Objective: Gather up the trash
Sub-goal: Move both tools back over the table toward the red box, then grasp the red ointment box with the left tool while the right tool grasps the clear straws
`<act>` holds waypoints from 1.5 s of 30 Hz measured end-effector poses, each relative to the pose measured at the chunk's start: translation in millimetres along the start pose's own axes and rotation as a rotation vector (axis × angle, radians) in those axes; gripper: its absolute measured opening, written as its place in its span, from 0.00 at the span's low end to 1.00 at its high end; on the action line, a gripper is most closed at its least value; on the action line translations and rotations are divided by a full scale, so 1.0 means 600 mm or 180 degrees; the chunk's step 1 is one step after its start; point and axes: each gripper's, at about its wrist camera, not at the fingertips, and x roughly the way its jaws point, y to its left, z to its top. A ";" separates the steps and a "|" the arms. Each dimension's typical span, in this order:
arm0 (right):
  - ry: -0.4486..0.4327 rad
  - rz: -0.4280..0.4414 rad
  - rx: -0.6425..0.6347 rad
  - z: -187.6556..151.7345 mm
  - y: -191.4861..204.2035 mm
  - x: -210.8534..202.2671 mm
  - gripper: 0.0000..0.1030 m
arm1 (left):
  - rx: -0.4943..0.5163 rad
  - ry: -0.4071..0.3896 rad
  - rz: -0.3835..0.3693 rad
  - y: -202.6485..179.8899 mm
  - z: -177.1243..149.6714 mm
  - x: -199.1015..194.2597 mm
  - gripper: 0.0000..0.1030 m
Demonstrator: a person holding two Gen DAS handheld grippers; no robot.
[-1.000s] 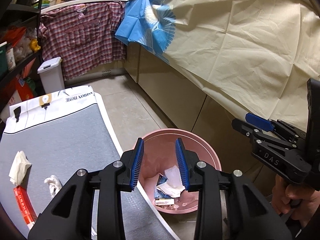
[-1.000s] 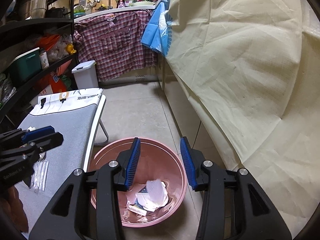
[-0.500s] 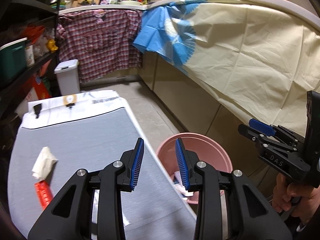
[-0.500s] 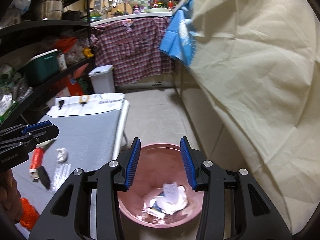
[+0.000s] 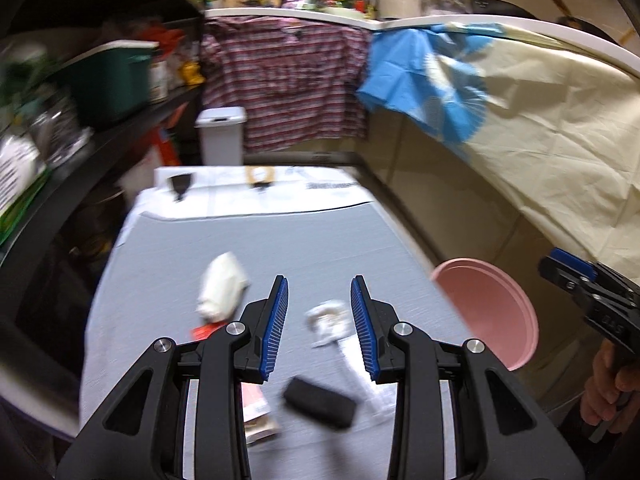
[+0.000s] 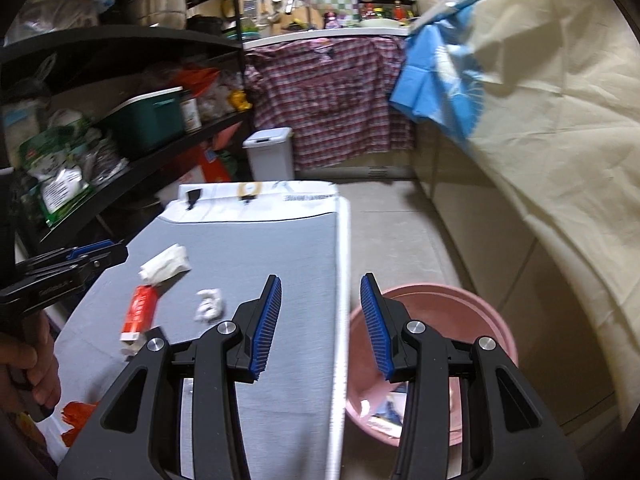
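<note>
My left gripper hangs open and empty over the grey table. Under it lie a small white wad and a black block. A crumpled white tissue and a red packet lie to its left. My right gripper is also open and empty, above the table's right edge. The pink basin stands on the floor to the right of the table, with paper scraps inside. The right wrist view also shows the tissue, the red packet and the wad.
A white lidded bin stands beyond the table's far end. Black shelves full of goods line the left. Cream cloth covers the cabinets on the right. An orange wrapper lies at the table's near left.
Both grippers swung left, away from above the pink basin and toward the grey table. The basin slid to the right in both views. Neither gripper's opening changed.
</note>
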 end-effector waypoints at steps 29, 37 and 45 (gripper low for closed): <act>0.1135 0.0478 -0.0009 -0.118 0.147 0.196 0.47 | -0.0242 0.0767 0.0280 0.104 -0.098 0.099 0.46; 0.1198 0.0397 -0.0153 -0.125 0.157 0.204 0.41 | -0.0246 0.0937 0.0248 0.107 -0.112 0.120 0.46; 0.1207 0.0435 -0.0187 -0.123 0.157 0.200 0.10 | -0.0245 0.0990 0.0295 0.111 -0.113 0.116 0.37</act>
